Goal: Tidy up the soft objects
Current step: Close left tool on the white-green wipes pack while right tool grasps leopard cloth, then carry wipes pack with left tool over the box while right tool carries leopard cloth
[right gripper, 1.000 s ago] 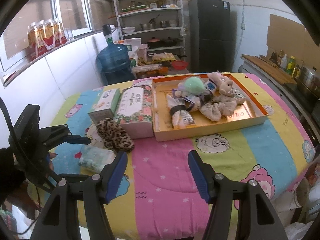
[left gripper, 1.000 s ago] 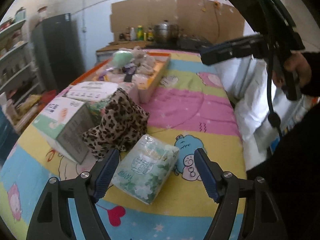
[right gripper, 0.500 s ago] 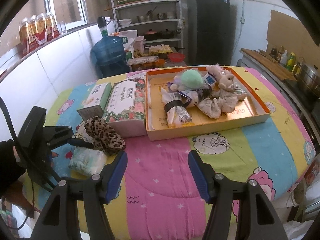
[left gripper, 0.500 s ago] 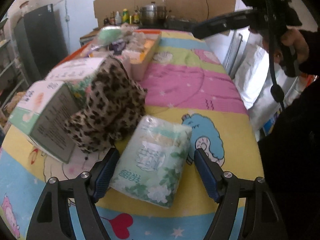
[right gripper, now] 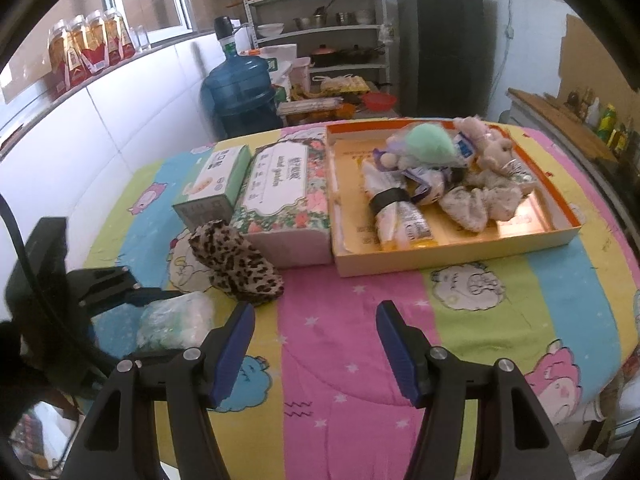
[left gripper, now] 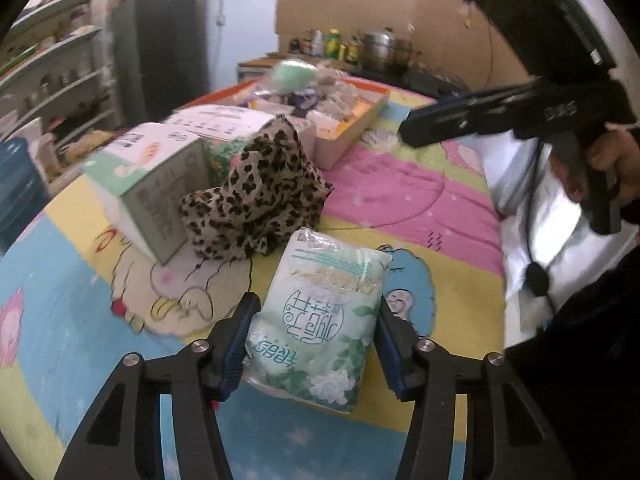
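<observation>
Left claw (left gripper: 312, 338) jaws just closed onto tissue pack (left gripper: 320, 320), now pinched; right claw (right gripper: 316, 344) gaping, empty; step: pickup; next: pack to be lifted towards tray (right gripper: 560, 236)

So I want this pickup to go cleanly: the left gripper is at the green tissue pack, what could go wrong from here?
The left gripper has just been closing on the tissue pack. The pack is soft and in slick plastic, so it may squash or slip out when lifted. The leopard cloth lies right at its far end and could get dragged along.
</observation>
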`<state>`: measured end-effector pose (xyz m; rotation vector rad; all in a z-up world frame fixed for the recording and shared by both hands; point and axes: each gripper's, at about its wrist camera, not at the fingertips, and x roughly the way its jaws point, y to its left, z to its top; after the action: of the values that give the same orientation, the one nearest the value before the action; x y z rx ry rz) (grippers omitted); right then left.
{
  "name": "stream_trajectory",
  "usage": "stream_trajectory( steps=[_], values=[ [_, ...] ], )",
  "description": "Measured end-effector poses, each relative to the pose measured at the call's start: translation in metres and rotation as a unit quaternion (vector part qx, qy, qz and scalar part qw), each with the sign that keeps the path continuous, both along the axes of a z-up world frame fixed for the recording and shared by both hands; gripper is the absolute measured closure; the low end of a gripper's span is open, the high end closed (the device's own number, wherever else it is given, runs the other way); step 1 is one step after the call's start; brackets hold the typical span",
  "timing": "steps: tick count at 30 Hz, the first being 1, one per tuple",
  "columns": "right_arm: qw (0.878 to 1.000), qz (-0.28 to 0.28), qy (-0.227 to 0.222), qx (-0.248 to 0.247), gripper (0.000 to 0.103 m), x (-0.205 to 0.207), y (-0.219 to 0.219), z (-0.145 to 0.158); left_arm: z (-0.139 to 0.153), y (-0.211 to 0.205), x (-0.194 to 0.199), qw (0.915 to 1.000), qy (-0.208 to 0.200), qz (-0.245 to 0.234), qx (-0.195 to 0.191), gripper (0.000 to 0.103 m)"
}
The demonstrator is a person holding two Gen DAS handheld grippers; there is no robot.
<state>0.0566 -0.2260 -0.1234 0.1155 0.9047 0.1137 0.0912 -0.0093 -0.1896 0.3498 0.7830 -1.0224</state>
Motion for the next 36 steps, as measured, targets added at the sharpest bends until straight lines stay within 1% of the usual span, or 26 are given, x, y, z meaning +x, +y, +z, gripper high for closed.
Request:
stream_trajectory(
  steps=[2,5,7,9,10,11,15,19,21,22,23,25,28,36],
  values=[
    [1.0,0.011,-0.002,0.009,0.04,0.002,0.005,-0.002,0.005,0.009,-0.009,0.9996,-0.004,0.028,-0.01,0.046],
    [0.999,0.039,-0.009,0.015,0.04,0.008,0.019,-0.005,0.013,0.028,-0.018,0.9953,-0.008,0.092,-0.03,0.046],
    [0.998,0.059,-0.012,0.014,0.039,0.016,0.029,-0.01,0.019,0.041,-0.023,0.9889,-0.012,0.14,-0.048,0.046],
    [0.997,0.074,-0.011,0.01,0.032,0.026,0.037,-0.016,0.027,0.055,-0.026,0.98,-0.016,0.188,-0.063,0.046],
    [0.997,0.083,-0.009,0.008,0.029,0.033,0.042,-0.02,0.03,0.06,-0.026,0.9768,-0.018,0.203,-0.066,0.046],
    [0.996,0.088,-0.007,0.005,0.029,0.038,0.046,-0.023,0.033,0.065,-0.027,0.9728,-0.021,0.221,-0.067,0.046],
    [0.994,0.105,0.007,-0.004,0.029,0.055,0.06,-0.036,0.041,0.085,-0.027,0.9624,-0.026,0.262,-0.066,0.046],
    [0.994,0.111,0.019,-0.015,0.029,0.067,0.071,-0.045,0.043,0.098,-0.029,0.955,-0.024,0.289,-0.064,0.046],
    [0.994,0.108,0.022,-0.019,0.047,0.068,0.073,-0.047,0.041,0.106,-0.031,0.9524,-0.018,0.297,-0.066,0.046],
    [0.994,0.106,0.024,-0.026,0.065,0.07,0.074,-0.049,0.041,0.108,-0.032,0.951,-0.016,0.301,-0.067,0.046],
    [0.994,0.104,0.025,-0.034,0.075,0.069,0.076,-0.05,0.042,0.108,-0.034,0.9505,-0.016,0.303,-0.067,0.046],
    [0.994,0.105,0.022,-0.031,0.08,0.065,0.077,-0.049,0.041,0.109,-0.035,0.9502,-0.017,0.304,-0.067,0.046],
    [0.994,0.105,0.017,-0.025,0.082,0.057,0.075,-0.046,0.042,0.105,-0.034,0.9504,-0.02,0.303,-0.069,0.046],
    [0.996,0.092,-0.004,-0.009,0.083,0.036,0.067,-0.024,0.051,0.095,-0.032,0.9479,-0.03,0.307,-0.078,0.046]
  ],
)
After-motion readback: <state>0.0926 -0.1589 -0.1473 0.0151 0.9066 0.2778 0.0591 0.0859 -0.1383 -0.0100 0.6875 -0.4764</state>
